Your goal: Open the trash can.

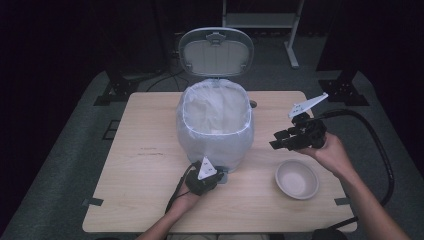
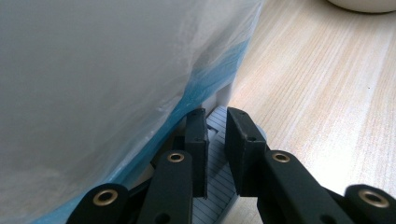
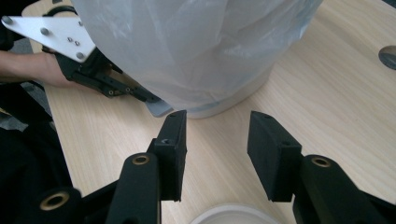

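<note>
The bin (image 1: 215, 127) is sitting mid-surface (image 1: 140, 165), bag (image 1: 235, 145) draped over it and lid (image 1: 216, 51) standing up behind. A bowl (image 1: 296, 179) is lying front-right of it. The left claw (image 1: 220, 176) is sitting on the pedal (image 2: 217, 163) at the bin's front base; the right claw (image 1: 280, 141) is hanging right of the bin, behind the bowl.

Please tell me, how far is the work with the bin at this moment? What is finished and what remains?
Done: the bin is lined with a white bag and its lid stands open. In hand: the left gripper is down at the bin's pedal, apparently pressing it, jaws nearly shut. The right gripper is open and holds nothing, beside the bin above the bowl, which looks empty. What is left I cannot tell.
</note>
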`<state>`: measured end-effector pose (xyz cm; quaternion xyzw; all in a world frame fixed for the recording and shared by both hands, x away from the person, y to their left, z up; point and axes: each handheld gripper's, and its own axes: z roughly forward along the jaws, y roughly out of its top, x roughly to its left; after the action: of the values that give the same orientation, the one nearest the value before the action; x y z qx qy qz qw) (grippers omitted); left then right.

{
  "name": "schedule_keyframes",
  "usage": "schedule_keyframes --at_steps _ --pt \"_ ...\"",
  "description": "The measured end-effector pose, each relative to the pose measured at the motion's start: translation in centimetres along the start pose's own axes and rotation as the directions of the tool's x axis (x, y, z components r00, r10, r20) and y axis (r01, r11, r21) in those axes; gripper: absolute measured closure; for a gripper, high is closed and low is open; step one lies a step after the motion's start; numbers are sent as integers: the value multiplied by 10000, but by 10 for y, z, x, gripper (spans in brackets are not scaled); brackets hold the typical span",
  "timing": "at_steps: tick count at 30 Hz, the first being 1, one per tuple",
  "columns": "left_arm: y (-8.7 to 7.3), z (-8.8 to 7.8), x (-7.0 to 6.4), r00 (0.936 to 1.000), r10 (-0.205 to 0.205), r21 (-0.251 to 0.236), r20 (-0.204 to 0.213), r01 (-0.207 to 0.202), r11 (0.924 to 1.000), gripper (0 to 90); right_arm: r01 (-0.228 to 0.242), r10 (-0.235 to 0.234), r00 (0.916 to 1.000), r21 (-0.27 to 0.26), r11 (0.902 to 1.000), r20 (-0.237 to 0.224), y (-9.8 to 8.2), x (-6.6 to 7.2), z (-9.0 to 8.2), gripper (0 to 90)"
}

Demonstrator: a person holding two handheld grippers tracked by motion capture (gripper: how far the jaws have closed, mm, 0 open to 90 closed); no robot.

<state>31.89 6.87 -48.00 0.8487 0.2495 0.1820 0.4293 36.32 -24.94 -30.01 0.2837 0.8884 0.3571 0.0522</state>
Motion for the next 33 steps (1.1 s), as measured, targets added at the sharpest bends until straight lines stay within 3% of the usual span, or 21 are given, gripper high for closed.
schedule_keyframes --at_steps 28,33 --pt "0 0 1 10000 63 51 1 -63 10000 791 -148 144 9998 292 9995 157 -47 3 21 554" --pt "0 0 0 10000 33 -29 -12 -34 10000 791 -386 388 9992 -148 9991 126 -61 0 21 561"
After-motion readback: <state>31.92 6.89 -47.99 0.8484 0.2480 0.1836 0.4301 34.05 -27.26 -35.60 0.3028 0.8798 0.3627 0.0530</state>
